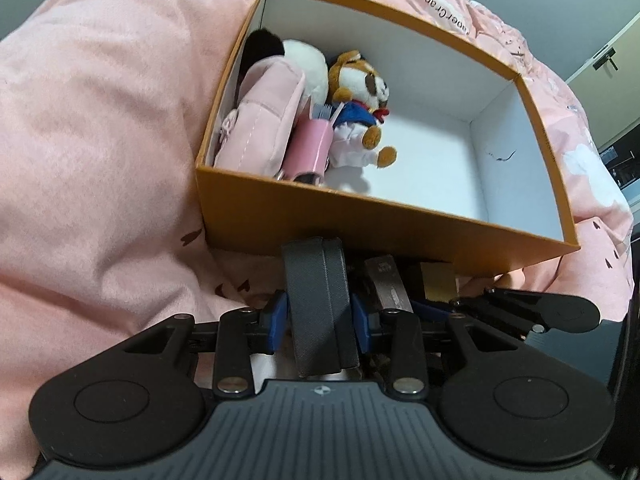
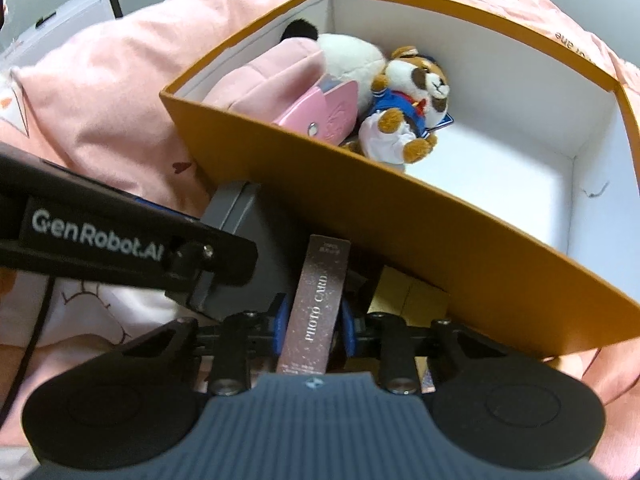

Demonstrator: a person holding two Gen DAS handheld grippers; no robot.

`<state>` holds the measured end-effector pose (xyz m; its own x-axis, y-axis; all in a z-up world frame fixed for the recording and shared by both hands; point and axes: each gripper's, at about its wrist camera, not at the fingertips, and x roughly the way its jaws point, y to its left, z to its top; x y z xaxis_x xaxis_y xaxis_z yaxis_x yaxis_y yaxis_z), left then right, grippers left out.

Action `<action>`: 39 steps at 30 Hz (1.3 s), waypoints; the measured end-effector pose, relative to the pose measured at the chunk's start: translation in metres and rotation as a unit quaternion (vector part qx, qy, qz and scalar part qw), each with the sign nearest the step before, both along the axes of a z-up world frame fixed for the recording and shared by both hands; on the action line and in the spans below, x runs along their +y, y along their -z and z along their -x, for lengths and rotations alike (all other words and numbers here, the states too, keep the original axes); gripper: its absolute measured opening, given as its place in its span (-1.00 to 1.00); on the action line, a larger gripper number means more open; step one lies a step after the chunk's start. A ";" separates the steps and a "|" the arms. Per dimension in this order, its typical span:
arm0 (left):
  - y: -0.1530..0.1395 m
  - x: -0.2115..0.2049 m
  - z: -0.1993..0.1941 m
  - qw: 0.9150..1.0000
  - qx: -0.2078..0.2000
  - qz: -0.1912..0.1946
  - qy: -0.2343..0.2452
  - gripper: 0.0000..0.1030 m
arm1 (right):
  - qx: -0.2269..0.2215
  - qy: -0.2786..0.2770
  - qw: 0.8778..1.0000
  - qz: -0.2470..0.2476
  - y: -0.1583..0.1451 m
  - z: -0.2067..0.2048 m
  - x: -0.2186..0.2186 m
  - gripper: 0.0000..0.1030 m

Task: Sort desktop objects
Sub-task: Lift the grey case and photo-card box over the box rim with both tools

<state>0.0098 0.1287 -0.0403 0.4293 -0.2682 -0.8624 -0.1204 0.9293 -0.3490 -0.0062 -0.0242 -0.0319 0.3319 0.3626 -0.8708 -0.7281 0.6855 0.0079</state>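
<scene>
A: Which step is this?

B: The pick-up, I'd say. The left tongs (image 1: pixel 320 316) are clamped on a dark grey case (image 1: pixel 320 304), standing on edge between the blue pads. The right tongs (image 2: pixel 313 320) straddle a slim dark box printed "PHOTO CARD" (image 2: pixel 316 308), with both pads up against its sides, so I read them as clamped on it.

A: And where are those two things?

B: Both low on the pink bedding (image 1: pixel 100 140), just in front of the near wall of the orange box (image 1: pixel 360 220), not in it yet. The box already holds a pink pouch (image 1: pixel 260 116), a pink wallet (image 1: pixel 310 146), a white plush (image 1: pixel 308 60) and a small toy dog (image 1: pixel 360 96), all crowded at its left end.

A: So what does the next move call for?

B: Lifting each item clear of that near wall, then setting it down on the bare white floor at the right end, without knocking the toys.

A: Anything you can't make out?

B: The bottoms of both held items are hidden behind the tongs. Something yellowish (image 2: pixel 412 292) lies tucked under the box's edge; I can't tell what it is. The dark thing behind the plush is mostly covered.
</scene>
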 end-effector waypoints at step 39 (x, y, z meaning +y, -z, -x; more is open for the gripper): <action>-0.107 -0.022 -0.053 0.988 -0.149 -0.021 0.023 -0.28 | 0.072 0.119 0.958 -0.252 -0.108 -0.100 -0.091 -0.53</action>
